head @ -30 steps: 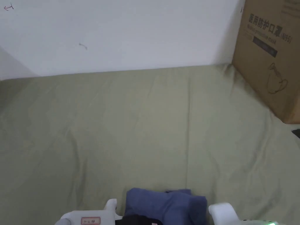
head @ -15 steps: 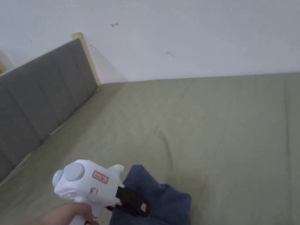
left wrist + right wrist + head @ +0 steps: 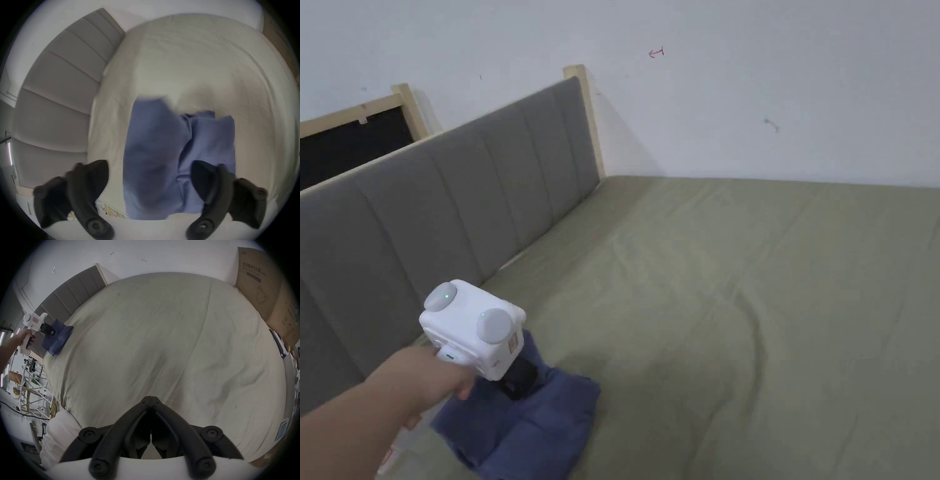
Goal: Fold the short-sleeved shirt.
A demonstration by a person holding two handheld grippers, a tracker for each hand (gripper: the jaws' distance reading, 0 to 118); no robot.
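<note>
Shirt (image 3: 522, 425), blue and already folded into a compact bundle, lies at the lower left of the head view on the green bed (image 3: 737, 300), just beside the grey headboard (image 3: 456, 206). Directly over it sits the left gripper (image 3: 150, 181), its jaws spread wide apart with the bundle's long axis running between them. Well apart toward the bed's middle, the right gripper (image 3: 151, 400) has its jaws closed together on nothing, so the left is clearly nearer.

From head height we looked down across the bed (image 3: 737, 300) toward the headboard (image 3: 487, 187). Our left gripper view hovered close over the shirt (image 3: 170, 162); our right gripper view sat farther off, sharing that corner.
</note>
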